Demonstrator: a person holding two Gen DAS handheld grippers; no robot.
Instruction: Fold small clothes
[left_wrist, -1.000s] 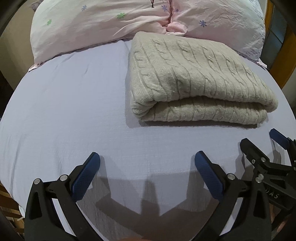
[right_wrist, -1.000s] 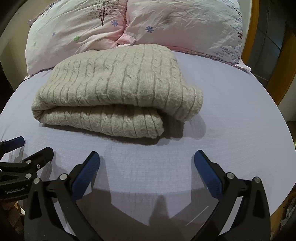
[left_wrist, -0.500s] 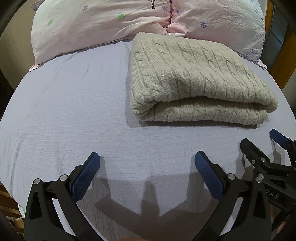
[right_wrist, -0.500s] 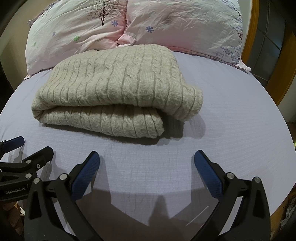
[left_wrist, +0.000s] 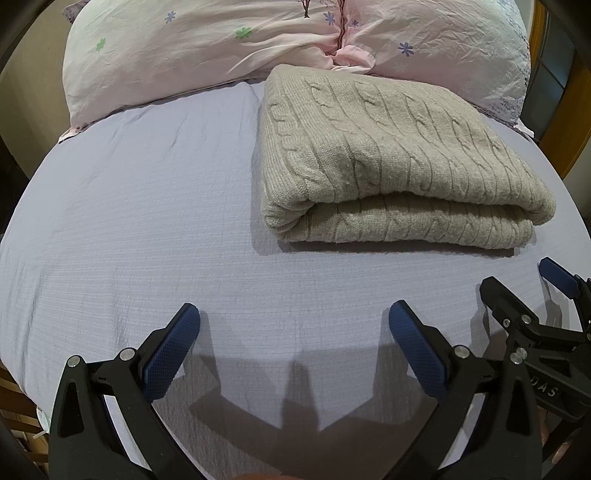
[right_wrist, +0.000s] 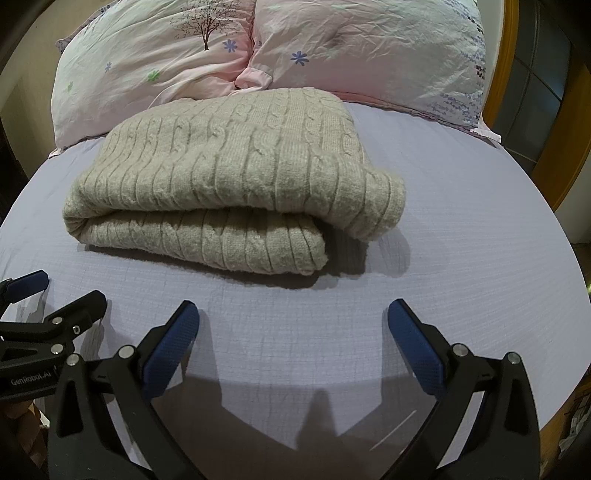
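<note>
A beige cable-knit sweater lies folded in a thick stack on the lilac bedsheet, its folded edge facing me; it also shows in the right wrist view. My left gripper is open and empty, above the sheet in front of the sweater and to its left. My right gripper is open and empty, in front of the sweater's right end. Each gripper shows at the edge of the other's view: the right one, the left one.
Two pink flowered pillows lie behind the sweater against the headboard, also in the right wrist view. A wooden bed frame rises at the right. The bed's front edge is just below the grippers.
</note>
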